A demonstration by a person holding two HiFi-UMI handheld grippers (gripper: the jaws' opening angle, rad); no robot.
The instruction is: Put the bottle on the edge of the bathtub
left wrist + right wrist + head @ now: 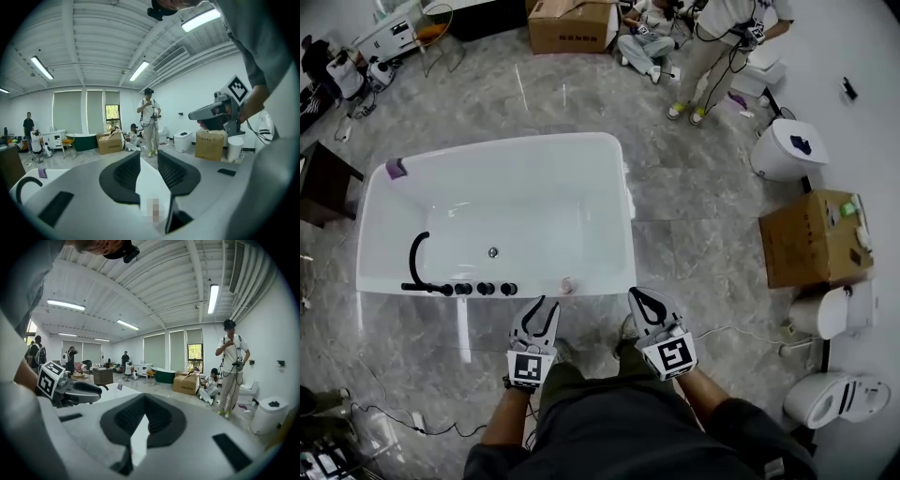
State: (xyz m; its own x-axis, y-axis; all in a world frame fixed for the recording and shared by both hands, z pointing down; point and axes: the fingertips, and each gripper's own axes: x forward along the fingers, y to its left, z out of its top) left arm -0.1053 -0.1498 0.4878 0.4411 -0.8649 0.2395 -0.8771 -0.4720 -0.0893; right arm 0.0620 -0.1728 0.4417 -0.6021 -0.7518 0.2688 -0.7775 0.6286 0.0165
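Left gripper (542, 309) jaws parted and empty, right gripper (639, 300) jaws pressed together, both just short of the white bathtub (609, 187), small pinkish bottle (568, 284) on its near rim beside black taps (473, 289), grey marble floor (694, 253), forearms low, pointing forward.

Too small in the head view to name: a small pinkish thing (568, 284) on the near rim of the bathtub (581, 150), a purple bit (396, 169) at its far left corner. Cut off by that view's top edge: the standing person (717, 42) above the chest, the seated person (645, 42) at the head, the cardboard box (572, 26). Sliced by the left edge: a dark cabinet (321, 183). Lost under the wearer's dark clothing (628, 422): the floor along the bottom edge. Smeared beyond reading in the left gripper view: whatever sits low inside the left tongs (149, 155).
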